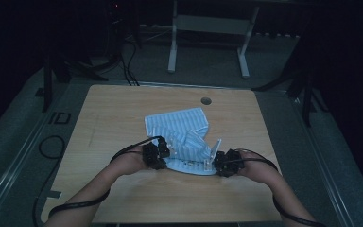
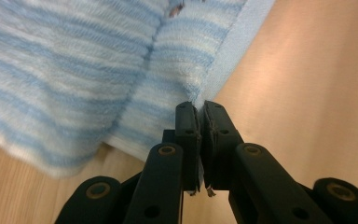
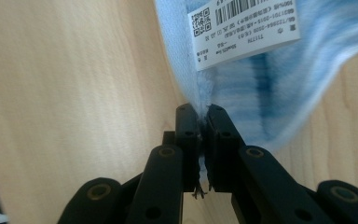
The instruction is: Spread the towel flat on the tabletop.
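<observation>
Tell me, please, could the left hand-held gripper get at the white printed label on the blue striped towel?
Probably not yet: the left hand-held gripper is shut on the blue striped towel, and the white printed label hangs by the right hand-held gripper.

The towel (image 2: 74,70) is soft, fuzzy terry cloth, its paper-like tag (image 3: 244,30) smooth. The table (image 1: 123,113) is matt pale wood grain. Gripper jaws are matt black plastic.

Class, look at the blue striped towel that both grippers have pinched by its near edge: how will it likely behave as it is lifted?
The towel is probably floppy: it already lies crumpled and folded between the left gripper and right gripper, so its middle should sag. Its fluffy pile likely resists slipping from the shut jaws. It seems light, since thin pinches hold it.
</observation>
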`<state>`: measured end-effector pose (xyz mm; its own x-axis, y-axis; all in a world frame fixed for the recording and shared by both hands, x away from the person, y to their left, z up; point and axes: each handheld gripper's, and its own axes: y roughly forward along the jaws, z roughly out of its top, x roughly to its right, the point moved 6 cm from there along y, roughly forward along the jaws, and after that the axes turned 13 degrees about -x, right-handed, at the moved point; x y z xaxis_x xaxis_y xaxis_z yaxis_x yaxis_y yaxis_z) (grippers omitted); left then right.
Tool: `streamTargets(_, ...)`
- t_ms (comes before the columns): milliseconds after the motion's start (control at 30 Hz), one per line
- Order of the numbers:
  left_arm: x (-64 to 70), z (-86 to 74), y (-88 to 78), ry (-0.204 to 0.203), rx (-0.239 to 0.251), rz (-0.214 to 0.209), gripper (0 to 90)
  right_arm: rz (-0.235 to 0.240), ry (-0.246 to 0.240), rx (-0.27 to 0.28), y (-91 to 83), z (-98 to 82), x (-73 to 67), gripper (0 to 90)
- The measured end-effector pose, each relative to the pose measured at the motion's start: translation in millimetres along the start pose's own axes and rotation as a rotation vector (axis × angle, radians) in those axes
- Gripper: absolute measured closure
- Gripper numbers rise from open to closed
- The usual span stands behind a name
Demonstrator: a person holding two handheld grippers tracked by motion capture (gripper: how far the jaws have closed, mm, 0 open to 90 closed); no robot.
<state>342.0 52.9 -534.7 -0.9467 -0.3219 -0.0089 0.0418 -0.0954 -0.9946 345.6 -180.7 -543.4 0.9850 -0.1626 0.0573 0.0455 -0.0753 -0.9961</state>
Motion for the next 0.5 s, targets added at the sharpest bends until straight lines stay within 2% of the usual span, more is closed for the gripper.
streamTargets(33,3.5,-2.6,-4.7,-0.013,0.007,0.013,85.6,-0.002,-0.001,0.006,-3.2,-0.5,-1.8,84.4)
streamTargets(67,7.7,-5.5,-8.8,-0.027,0.010,0.007,85.5,-0.013,-0.007,0.020,-8.0,-0.6,-4.6,84.5)
streamTargets(100,13.1,-9.0,-12.5,-0.020,0.011,-0.002,85.5,-0.016,-0.011,0.031,-12.8,-0.4,-7.8,84.4)
streamTargets(133,18.1,-12.1,-15.8,-0.020,0.017,0.010,85.5,-0.017,-0.018,0.035,-17.1,-0.5,-12.8,84.4)
streamTargets(200,31.7,-19.2,-19.9,-0.003,0.011,0.005,85.5,-0.043,-0.049,0.041,-25.1,0.4,-22.8,84.4)
streamTargets(300,53.1,-30.8,-23.3,0.018,0.010,0.010,85.3,-0.071,-0.092,0.037,-33.6,1.4,-43.1,84.4)
streamTargets(400,75.2,-42.5,-25.3,0.023,0.012,-0.002,85.2,-0.071,-0.139,0.028,-35.3,2.1,-66.2,84.4)
streamTargets(433,75.2,-42.5,-25.3,0.023,0.012,-0.002,85.1,-0.071,-0.139,0.028,-35.3,2.1,-66.2,84.4)
streamTargets(467,75.2,-42.5,-25.3,0.023,0.012,-0.002,85.1,-0.061,-0.154,0.023,-34.7,1.9,-74.3,84.3)
streamTargets(500,100.4,-52.5,-27.3,0.028,0.015,-0.024,84.9,-0.050,-0.186,0.013,-32.3,0.4,-92.1,84.3)
